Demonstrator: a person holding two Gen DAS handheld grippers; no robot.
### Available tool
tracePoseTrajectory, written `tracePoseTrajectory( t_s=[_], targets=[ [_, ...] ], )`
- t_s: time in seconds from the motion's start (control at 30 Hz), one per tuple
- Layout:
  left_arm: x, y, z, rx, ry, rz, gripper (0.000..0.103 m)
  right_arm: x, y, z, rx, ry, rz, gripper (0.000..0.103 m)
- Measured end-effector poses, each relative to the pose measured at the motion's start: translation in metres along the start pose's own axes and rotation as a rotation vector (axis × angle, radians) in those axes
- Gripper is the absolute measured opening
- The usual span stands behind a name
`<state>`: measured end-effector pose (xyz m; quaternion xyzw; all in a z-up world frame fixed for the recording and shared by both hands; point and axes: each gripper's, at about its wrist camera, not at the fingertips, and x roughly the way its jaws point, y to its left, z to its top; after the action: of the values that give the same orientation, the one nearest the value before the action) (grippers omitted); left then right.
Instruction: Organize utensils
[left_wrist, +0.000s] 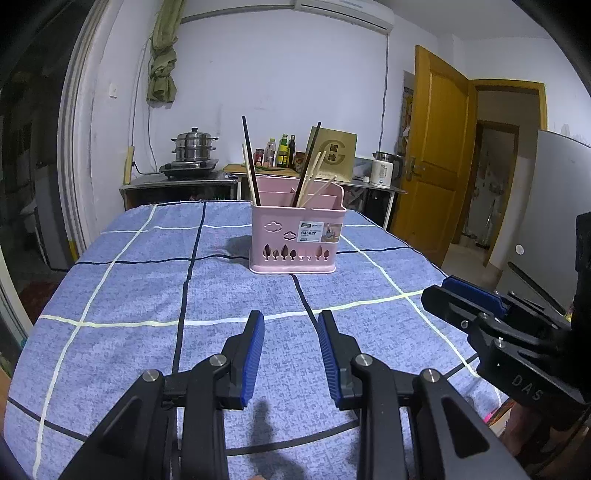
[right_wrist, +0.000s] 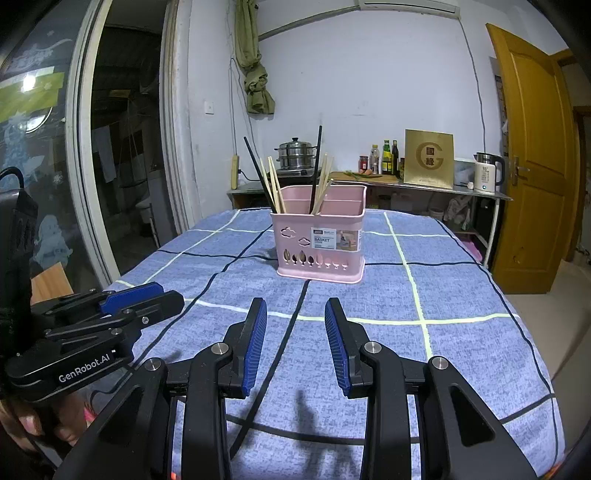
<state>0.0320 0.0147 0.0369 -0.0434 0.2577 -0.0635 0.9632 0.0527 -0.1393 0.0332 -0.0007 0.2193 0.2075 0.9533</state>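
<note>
Indoors, a blue checked tablecloth (left_wrist: 147, 295) lies under each wide, empty hand-held gripper (left_wrist: 291, 354) (right_wrist: 295, 347)

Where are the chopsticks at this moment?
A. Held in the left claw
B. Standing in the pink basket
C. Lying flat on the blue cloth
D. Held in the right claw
B: the chopsticks stand tilted inside the pink basket; the left claw and the right claw are both open and hold nothing.
</note>
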Motion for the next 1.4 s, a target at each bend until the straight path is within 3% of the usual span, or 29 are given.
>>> tracePoseTrajectory(
  t_s=[1.4],
  targets=[
    [0.0056,-0.0005,-0.0049,-0.004,0.022,0.028,0.030,0.0023,0.0003,-0.0024,0.002,0.004,-0.002,0.034]
  ],
)
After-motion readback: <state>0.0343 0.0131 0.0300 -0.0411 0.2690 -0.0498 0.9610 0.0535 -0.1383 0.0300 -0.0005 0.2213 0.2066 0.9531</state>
